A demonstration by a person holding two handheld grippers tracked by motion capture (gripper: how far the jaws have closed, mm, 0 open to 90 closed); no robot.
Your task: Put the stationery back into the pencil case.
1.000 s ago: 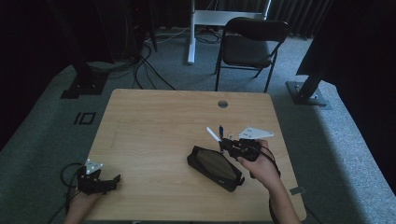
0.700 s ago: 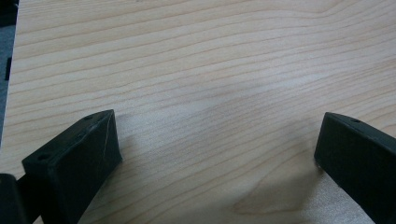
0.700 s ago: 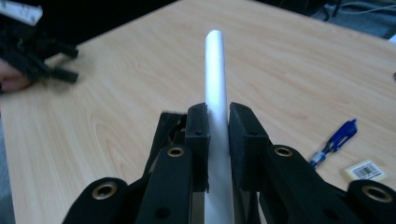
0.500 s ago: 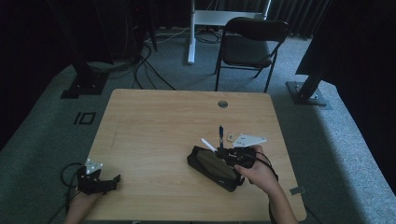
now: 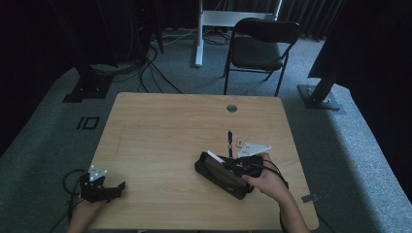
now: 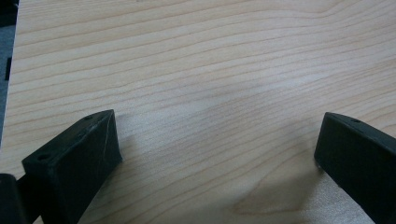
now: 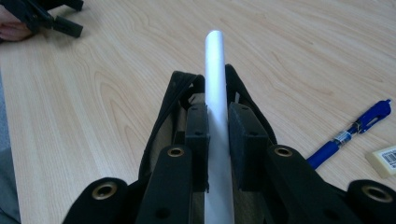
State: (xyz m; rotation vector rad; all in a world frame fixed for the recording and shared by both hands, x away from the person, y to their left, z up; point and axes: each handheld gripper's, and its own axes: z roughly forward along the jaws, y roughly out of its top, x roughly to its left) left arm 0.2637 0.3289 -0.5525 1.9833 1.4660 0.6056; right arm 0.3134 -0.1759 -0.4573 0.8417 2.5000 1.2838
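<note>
Wooden table (image 5: 160, 141), grey carpet (image 5: 43, 131), black chair (image 5: 260, 46)

Dim high view with dark surroundings; close claw views brighter, soft shadows.

i am in what looks like a lab or recording studio, not a home. i work at a plain light-wood table (image 5: 160, 141) with a round cable hole (image 5: 231, 108) near its far edge, standing on grey carpet (image 5: 43, 141). black curtains (image 5: 369, 43) close off the back and sides. a black folding chair (image 5: 260, 48) stands beyond the table, beside the white leg of another desk (image 5: 198, 34). loose cables (image 5: 150, 63) trail across the floor, and dark metal stands with flat base plates (image 5: 318, 97) rise on both sides.
</note>
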